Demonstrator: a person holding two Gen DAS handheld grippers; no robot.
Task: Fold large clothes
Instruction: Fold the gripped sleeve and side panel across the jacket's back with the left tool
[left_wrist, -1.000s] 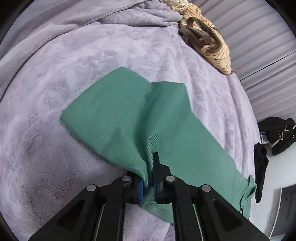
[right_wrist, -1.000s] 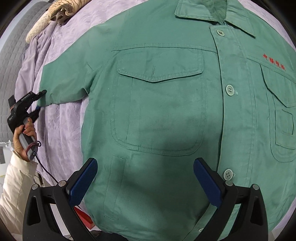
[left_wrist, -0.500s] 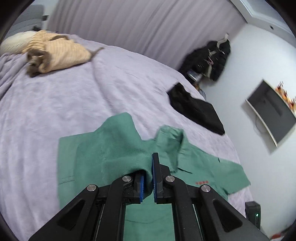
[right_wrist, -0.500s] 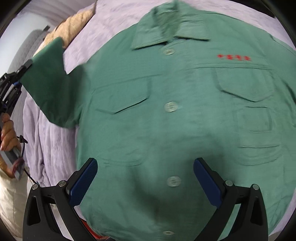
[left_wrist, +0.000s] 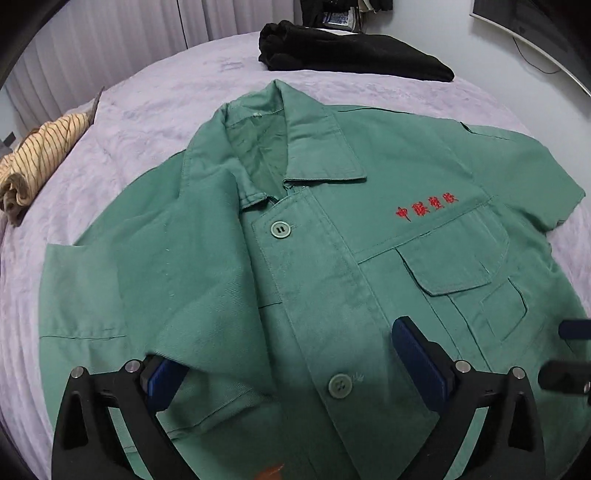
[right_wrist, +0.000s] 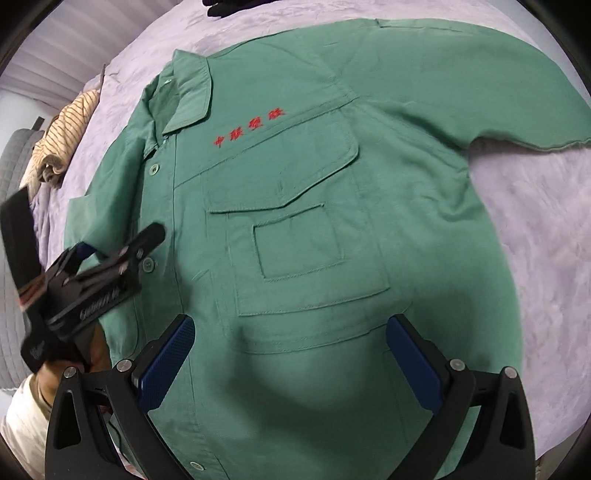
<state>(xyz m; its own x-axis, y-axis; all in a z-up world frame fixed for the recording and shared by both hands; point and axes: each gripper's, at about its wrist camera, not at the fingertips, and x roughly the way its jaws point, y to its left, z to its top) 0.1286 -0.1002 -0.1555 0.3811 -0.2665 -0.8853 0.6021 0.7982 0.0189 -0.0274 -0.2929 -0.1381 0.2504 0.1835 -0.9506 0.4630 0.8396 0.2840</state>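
Sleeve (left_wrist: 177, 295) now laid across shirt (left_wrist: 369, 184), left gripper (left_wrist: 291, 365) fingers released wide; right gripper (right_wrist: 288, 365) wide. Smooth fold; cuff probably bunched.

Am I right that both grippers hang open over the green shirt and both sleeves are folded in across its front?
Not quite. Both the left gripper and the right gripper are open over the green shirt, but only one sleeve is folded across the front. The right wrist view shows the other sleeve spread out on the bedspread.

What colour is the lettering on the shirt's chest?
Red lettering on the green shirt; clearest in left wrist view.
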